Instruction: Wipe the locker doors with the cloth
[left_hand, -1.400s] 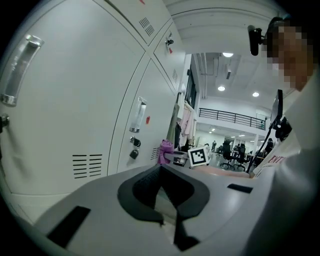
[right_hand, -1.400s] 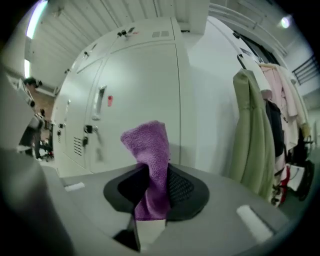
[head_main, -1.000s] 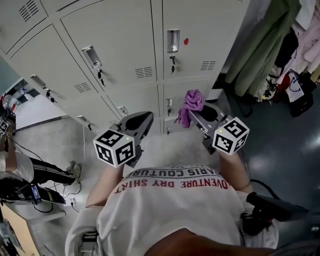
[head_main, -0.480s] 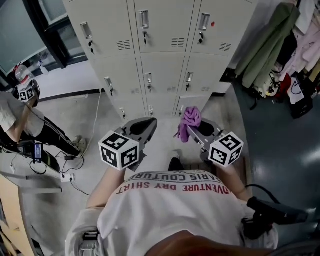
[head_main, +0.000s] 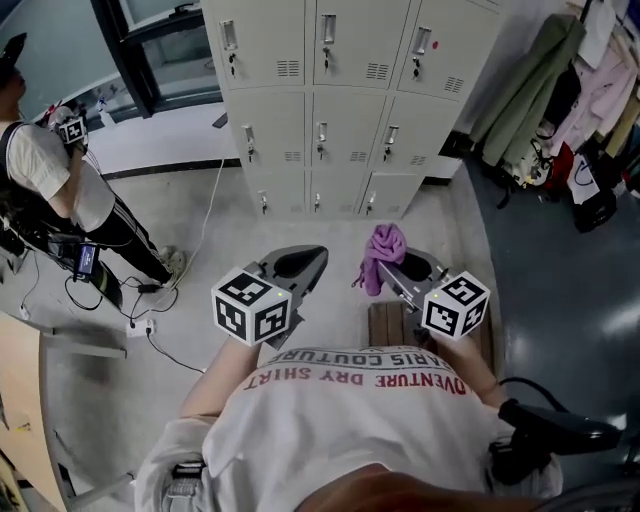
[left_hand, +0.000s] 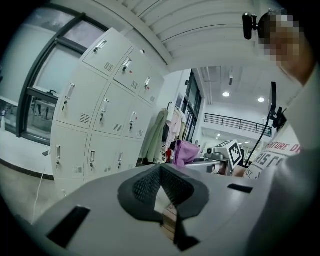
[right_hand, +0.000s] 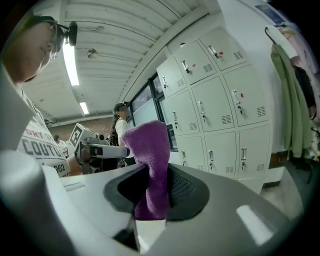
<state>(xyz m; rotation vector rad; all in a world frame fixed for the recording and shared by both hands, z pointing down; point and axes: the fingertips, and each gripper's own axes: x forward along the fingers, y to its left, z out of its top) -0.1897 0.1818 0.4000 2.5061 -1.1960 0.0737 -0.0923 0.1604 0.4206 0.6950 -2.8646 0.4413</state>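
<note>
A bank of pale grey lockers (head_main: 320, 110) stands across the floor, well away from both grippers. It also fills the left of the left gripper view (left_hand: 95, 120) and the right of the right gripper view (right_hand: 215, 100). My right gripper (head_main: 395, 262) (right_hand: 159, 175) is shut on a purple cloth (head_main: 383, 248) (right_hand: 149, 150), which sticks up between its pads. The cloth (left_hand: 186, 152) also shows in the left gripper view. My left gripper (head_main: 305, 258) (left_hand: 161, 170) is level with the right, shut with nothing in it.
A person in a white shirt (head_main: 55, 185) stands at the left by cables and a power strip (head_main: 150, 325). Coats (head_main: 560, 90) and a dark bag (head_main: 597, 205) hang to the right of the lockers. A wooden slatted piece (head_main: 395, 322) lies below my right gripper.
The view has drawn back from the lockers, which now look smaller and farther, with more floor and the person at the left showing. Both grippers keep their pose; the cloth stays held.
</note>
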